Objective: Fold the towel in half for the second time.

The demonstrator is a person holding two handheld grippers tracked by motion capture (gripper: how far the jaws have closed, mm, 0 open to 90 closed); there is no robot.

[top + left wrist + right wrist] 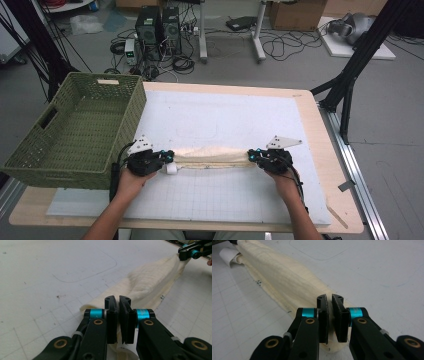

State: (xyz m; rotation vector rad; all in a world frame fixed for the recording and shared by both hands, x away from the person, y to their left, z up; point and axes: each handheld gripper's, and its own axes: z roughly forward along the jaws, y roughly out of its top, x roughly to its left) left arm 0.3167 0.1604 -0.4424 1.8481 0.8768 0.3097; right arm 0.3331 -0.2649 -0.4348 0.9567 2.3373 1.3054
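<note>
From above, my left gripper (167, 156) and right gripper (251, 156) each pinch an end of the cream cloth (212, 156) mid-mat; the green basket (75, 131) stands near my left. In both gripper views, bare white mat (50, 265) lies open beyond.

cloth (150, 285) end: hidden behind jaws | basket (75, 130): near wall hides its floor

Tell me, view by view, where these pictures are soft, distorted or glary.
High view: even light, no glare; table edges bow slightly. Left gripper view: cream cloth fairly crisp, the near tongs slightly soft. Right gripper view: cloth sharp close by, blurring toward its far end; mat pale, faintly washed out.
</note>
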